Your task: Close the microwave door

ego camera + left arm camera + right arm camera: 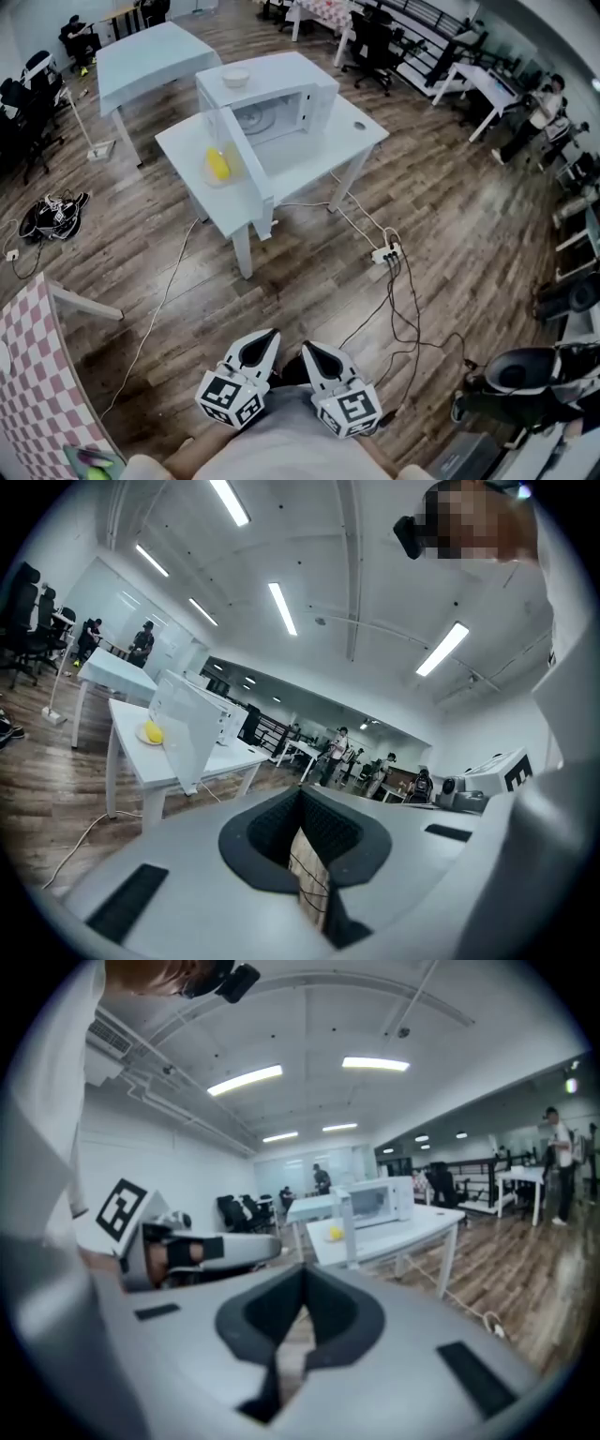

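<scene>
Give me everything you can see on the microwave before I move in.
The microwave is a white box standing upright on the white table. Its door hangs wide open, swung out toward the camera from the left edge of the cavity in the head view, with a see-through pane. The cavity looks empty. A small bowl rests on top. Nothing touches the door.

- White table stands on wood-plank floor.
- Microwave sits toward the table's back, its door swung open over the front part of the top.
- Plate lies near the table's front-left edge, just beside the open door, with a yellow object on it.
- Small dark spot on the top, right of the microwave; too small to identify.
- On the floor: white power strip right of the table legs, with loose cables trailing from it.
</scene>
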Action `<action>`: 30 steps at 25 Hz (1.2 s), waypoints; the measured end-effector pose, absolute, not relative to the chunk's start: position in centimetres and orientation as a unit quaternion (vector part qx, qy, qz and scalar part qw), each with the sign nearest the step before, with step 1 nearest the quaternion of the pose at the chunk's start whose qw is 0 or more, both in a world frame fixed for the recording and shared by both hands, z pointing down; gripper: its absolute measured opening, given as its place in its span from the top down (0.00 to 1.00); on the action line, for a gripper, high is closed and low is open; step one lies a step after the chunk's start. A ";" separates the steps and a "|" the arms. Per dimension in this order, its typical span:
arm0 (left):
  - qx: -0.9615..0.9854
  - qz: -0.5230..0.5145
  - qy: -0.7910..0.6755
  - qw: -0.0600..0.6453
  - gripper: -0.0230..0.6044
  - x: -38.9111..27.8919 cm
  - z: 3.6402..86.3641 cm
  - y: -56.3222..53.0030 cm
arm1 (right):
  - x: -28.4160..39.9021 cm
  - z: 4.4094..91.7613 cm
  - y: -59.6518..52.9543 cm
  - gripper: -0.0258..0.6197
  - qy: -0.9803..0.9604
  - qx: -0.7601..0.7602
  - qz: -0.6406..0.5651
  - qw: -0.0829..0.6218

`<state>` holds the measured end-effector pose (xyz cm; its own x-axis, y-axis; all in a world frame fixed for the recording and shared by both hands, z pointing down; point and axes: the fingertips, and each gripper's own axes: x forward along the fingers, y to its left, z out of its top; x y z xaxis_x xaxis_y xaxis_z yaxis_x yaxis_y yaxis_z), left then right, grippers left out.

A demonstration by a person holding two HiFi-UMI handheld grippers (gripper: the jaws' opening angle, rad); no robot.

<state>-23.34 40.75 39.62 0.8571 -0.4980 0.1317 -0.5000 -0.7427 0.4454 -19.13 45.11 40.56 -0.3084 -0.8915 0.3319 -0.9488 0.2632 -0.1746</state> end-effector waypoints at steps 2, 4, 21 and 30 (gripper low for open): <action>0.931 0.001 -0.270 0.245 0.93 -23.5 39.9 40.7 | -18.8 40.9 45.0 0.93 -0.786 0.585 0.186 0.072; 0.928 0.003 -0.275 0.251 0.93 -23.6 40.2 40.6 | -18.6 41.4 44.8 0.93 -0.780 0.589 0.200 0.067; 0.910 0.021 -0.326 0.257 0.93 -22.9 41.3 35.1 | -17.4 42.0 39.2 0.92 -0.797 0.561 0.215 0.069; 0.901 0.024 -0.360 0.242 0.93 -20.9 41.2 29.9 | -13.3 41.9 34.0 0.92 -0.802 0.552 0.218 0.063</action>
<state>-20.87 29.85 41.20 0.7403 -0.6363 0.2167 -0.6594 -0.6247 0.4183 -13.34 33.96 41.92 -0.3825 -0.8584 0.3417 -0.9135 0.2958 -0.2793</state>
